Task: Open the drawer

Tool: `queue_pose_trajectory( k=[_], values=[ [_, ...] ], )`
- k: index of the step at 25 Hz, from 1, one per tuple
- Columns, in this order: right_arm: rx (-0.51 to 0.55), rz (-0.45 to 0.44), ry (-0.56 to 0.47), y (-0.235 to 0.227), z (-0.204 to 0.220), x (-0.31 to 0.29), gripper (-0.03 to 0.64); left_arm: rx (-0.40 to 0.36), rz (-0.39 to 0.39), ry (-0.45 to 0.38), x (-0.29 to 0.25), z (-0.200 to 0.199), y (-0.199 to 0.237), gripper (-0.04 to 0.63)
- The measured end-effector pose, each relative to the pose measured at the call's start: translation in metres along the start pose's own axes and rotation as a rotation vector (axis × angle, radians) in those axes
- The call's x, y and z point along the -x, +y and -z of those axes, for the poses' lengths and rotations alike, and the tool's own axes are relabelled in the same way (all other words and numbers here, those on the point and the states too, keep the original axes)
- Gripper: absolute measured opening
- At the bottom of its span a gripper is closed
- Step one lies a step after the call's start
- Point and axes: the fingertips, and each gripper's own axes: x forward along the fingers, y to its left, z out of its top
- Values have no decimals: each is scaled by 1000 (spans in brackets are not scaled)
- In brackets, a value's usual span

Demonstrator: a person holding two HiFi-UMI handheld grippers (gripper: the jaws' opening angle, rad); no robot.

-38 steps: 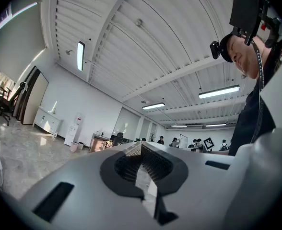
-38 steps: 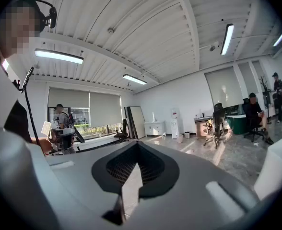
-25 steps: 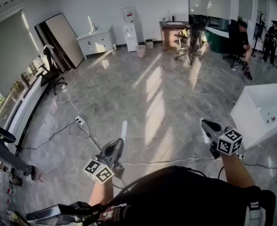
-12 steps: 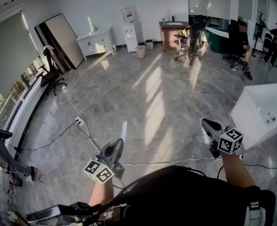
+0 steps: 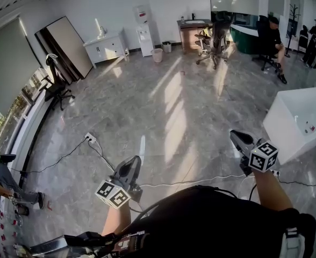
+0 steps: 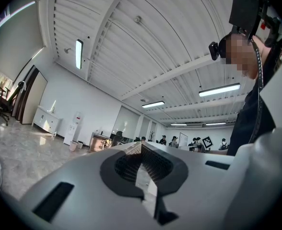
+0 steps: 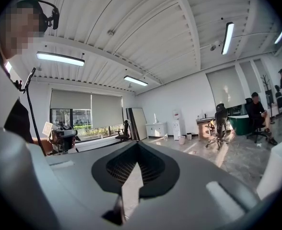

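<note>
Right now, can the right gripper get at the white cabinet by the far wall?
Probably not from here. The right gripper, jaws shut, is held near the person's body, while the white cabinet stands across open floor. Nothing tall blocks the way, but the person would have to walk over.

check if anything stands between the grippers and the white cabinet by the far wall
Nothing tall does. Open floor runs from the left gripper and right gripper, both shut and empty, to the white cabinet. Only a power strip and a white cable lie low on it close to the person.
</note>
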Motion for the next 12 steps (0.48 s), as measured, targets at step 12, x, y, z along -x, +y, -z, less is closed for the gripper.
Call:
queue_pose_trajectory(
  k=[12],
  values=[
    [16, -16, 9, -33, -3, 11, 2, -4, -8, 17, -35, 9, -20, -9]
  ],
)
